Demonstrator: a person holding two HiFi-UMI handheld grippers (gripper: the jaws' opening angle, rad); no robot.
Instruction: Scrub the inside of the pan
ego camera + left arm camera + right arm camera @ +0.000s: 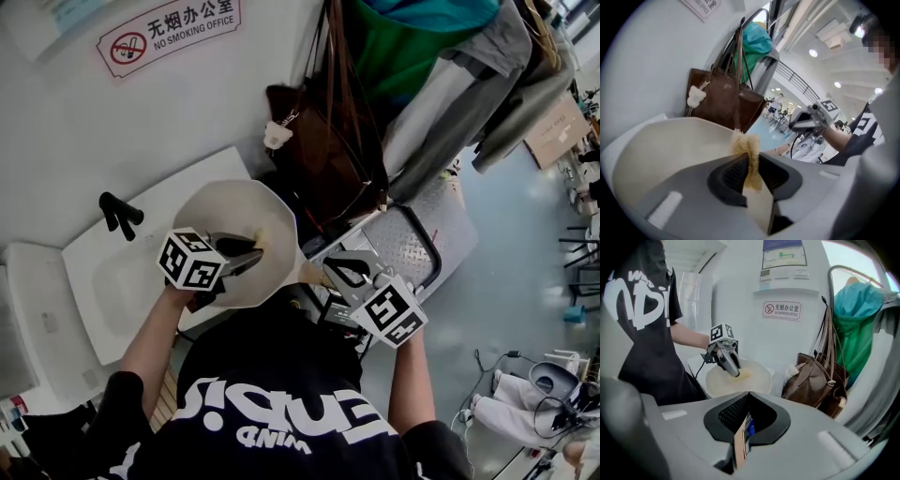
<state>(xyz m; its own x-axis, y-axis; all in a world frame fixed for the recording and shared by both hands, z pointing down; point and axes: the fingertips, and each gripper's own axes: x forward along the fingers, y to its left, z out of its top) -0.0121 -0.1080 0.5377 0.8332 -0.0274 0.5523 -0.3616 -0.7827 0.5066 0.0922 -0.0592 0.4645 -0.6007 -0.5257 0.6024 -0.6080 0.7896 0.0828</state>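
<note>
Head view, sponge [260, 235] inside pan [230, 202], bag [319, 150] near rim.

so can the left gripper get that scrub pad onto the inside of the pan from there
Probably yes: the left gripper holds the scrub pad right over the open pan, and nothing lies between them.

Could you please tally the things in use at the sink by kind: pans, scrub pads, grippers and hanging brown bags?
pan: 1
scrub pad: 1
grippers: 2 (left gripper, right gripper)
brown bag: 1
Total: 5
</note>
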